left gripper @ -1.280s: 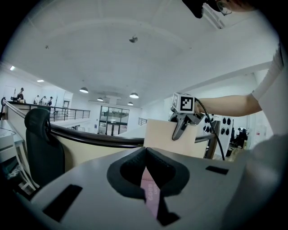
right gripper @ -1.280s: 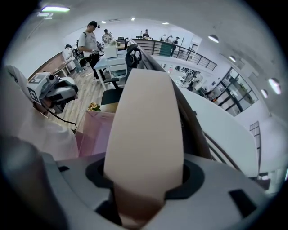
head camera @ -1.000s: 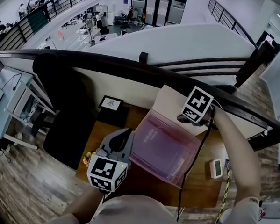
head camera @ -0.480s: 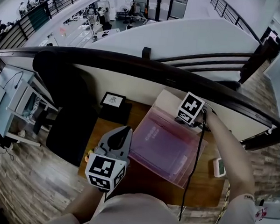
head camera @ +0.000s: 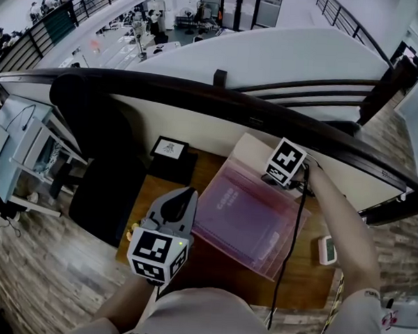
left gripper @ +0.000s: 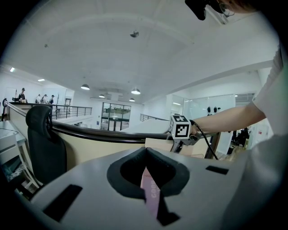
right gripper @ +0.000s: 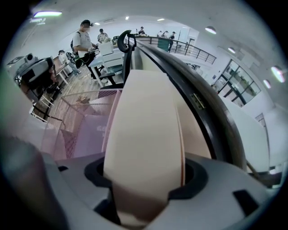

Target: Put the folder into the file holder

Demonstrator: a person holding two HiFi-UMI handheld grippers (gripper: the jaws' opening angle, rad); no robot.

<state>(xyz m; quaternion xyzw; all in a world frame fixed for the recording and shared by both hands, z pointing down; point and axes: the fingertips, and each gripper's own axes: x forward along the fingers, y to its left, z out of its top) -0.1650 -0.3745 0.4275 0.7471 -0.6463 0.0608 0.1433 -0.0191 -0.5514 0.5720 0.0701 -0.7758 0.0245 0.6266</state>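
The folder is a thick cream one. It stands at the far end of the pink mesh file holder, just past the holder's far rim, and the views do not show whether its lower edge sits inside the holder. In the right gripper view the folder fills the whole gap between the jaws and touches both pads, and the holder's mesh wall lies just to its left.

The right gripper reaches over the holder's far right corner. Its jaws are opening, with the folder between them. A black cable hangs from it and crosses the holder's right side.

The left gripper sits at the holder's near left edge. In the left gripper view its jaws are pressed together on a thin pink edge with pale print on it. This looks like the holder's side, though it could be a sheet lying against it.

The holder rests on a wooden desk, taking up most of the desk's middle. A small white device lies on the desk to the right of the holder, well apart from it. A small black-framed picture stands on the far left of the holder. A black chair stands farther left, off the desk. A dark handrail curves across behind the holder, beyond the folder.
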